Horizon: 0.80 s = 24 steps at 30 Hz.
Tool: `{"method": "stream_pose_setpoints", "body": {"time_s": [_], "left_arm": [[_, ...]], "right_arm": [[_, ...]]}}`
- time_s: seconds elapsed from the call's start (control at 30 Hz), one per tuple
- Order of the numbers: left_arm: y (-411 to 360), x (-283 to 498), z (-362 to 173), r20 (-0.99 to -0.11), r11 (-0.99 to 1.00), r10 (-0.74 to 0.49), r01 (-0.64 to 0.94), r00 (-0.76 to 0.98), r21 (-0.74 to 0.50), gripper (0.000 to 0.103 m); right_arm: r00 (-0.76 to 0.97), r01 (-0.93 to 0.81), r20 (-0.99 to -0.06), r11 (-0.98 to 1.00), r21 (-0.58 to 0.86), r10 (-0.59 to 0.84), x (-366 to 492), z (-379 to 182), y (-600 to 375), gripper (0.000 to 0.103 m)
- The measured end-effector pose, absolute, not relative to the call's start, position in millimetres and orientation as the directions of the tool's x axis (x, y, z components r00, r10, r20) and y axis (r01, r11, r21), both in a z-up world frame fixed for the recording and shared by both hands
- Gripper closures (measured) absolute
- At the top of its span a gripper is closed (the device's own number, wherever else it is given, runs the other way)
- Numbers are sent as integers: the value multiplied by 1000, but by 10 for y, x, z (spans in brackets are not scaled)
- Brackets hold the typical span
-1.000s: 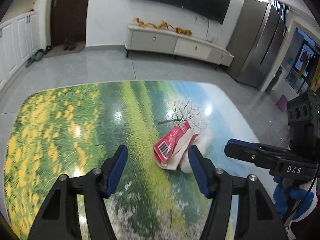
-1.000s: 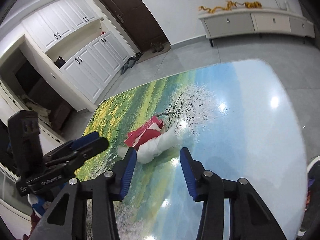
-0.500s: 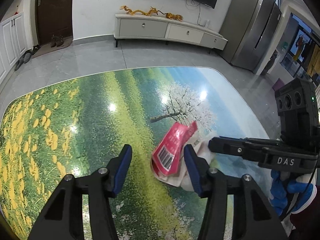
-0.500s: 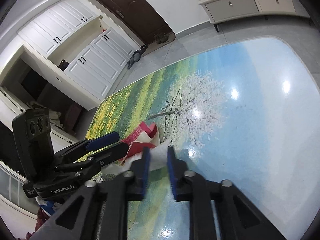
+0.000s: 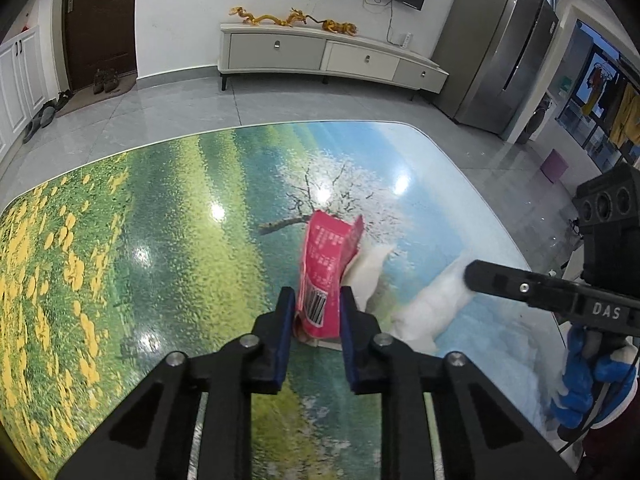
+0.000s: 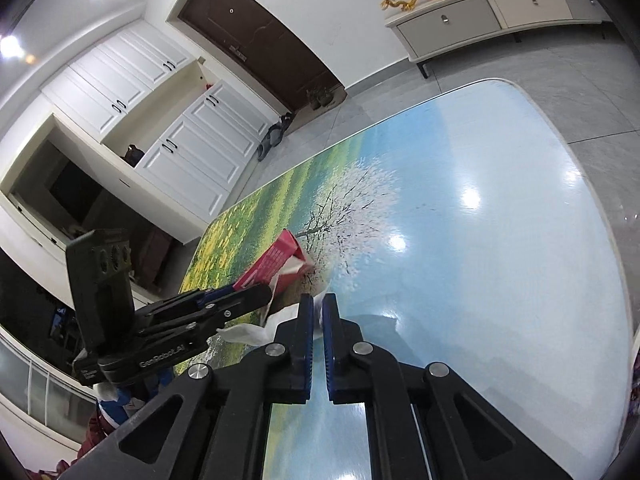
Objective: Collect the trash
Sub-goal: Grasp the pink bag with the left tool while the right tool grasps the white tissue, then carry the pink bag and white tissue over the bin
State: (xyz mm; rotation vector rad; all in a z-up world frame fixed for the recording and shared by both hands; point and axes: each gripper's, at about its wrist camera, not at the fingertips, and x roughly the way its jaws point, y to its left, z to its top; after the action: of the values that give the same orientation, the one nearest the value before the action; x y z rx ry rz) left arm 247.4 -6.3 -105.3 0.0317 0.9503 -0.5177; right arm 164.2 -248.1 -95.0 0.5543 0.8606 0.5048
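A pink snack wrapper with a barcode stands tilted above the landscape-print table. My left gripper is shut on its lower end. A crumpled white tissue stretches from the wrapper to my right gripper, which is shut on it. A second white piece lies behind the wrapper. In the right wrist view the wrapper and the tissue sit just left of the right gripper, with the left gripper clamped on the wrapper.
The table's far edge curves in front of a tiled floor. A white TV cabinet and a steel fridge stand beyond. White cupboards and a brown door are to the left.
My left gripper closed on the pink wrapper and tipped it up. My right gripper closed on the white tissue and pulled it away to the right.
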Motion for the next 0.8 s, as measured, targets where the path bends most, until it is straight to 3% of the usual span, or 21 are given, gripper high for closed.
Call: {"method": "stream_pose_setpoints", "body": {"time_s": [0.6,0.8], "left_arm": [[-58,1716,-355,-705,896,-405,405,583,-180,86],[-105,1494,-156,-684,894,-415,410,600,-184,86]], "right_arm": [[631,-265,-468,739,619,618,946,-315,-2545,100],[631,-232,-498,757,611,595,789,-273,-2620,97]]}}
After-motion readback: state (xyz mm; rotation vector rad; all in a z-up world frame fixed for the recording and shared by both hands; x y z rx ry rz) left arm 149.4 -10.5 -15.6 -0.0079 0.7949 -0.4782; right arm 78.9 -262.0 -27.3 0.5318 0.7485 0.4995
